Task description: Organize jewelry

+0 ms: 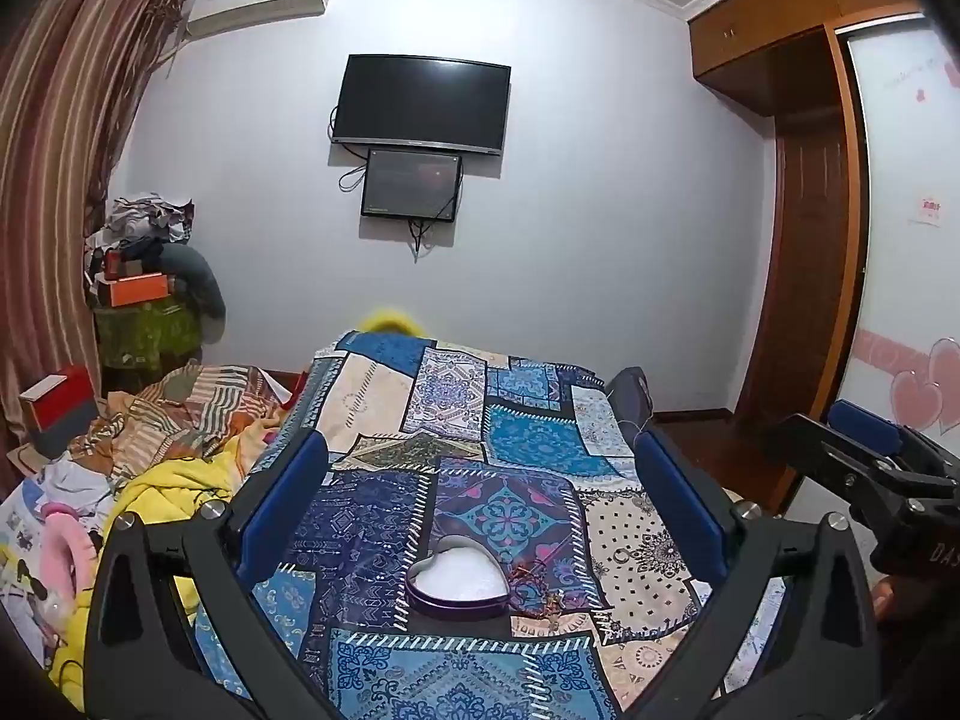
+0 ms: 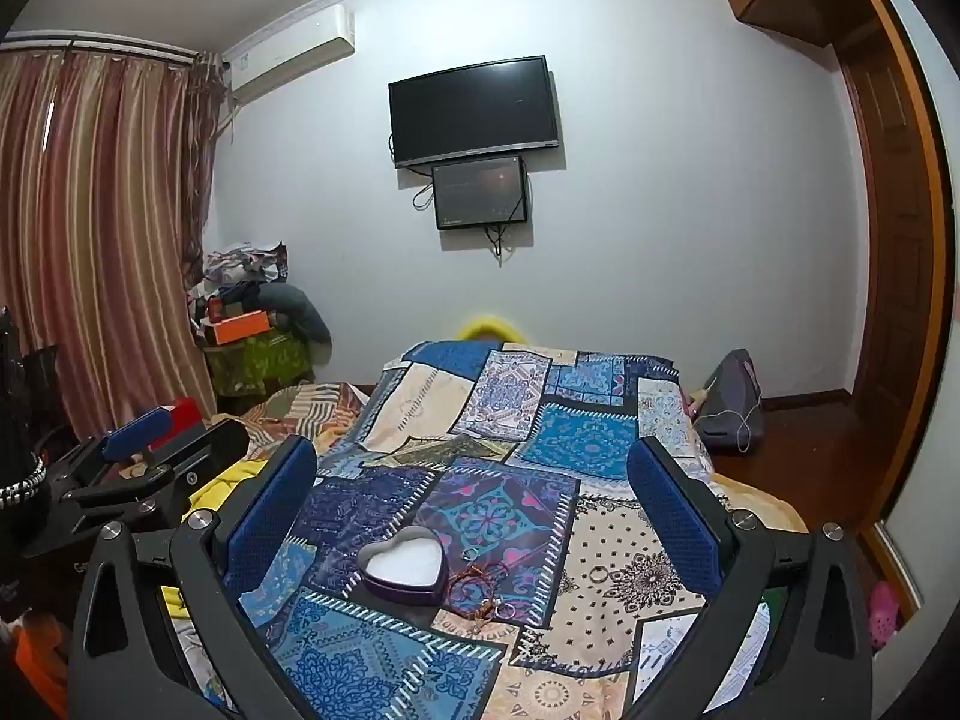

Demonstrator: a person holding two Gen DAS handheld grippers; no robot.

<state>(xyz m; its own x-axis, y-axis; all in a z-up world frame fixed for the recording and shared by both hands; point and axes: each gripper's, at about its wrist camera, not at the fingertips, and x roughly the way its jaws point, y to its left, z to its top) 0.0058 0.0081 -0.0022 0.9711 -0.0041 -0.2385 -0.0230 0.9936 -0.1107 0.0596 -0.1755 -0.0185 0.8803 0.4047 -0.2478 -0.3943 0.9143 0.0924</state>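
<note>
A purple heart-shaped box (image 1: 457,581) with a white lining lies open on the patchwork bedspread (image 1: 384,396); it also shows in the right wrist view (image 2: 405,564). A red-brown cord bracelet (image 2: 477,588) lies just right of the box, also in the left wrist view (image 1: 540,588). A small ring (image 2: 470,553) and a silver ring (image 2: 598,574) lie near it. My left gripper (image 1: 480,480) is open and empty above the box. My right gripper (image 2: 474,486) is open and empty above the box and rings.
A heap of clothes and a yellow blanket (image 1: 174,480) lies left of the bedspread. Boxes are stacked in the far left corner (image 2: 240,324). A grey bag (image 2: 735,396) sits on the floor at the right. A TV (image 2: 474,108) hangs on the wall.
</note>
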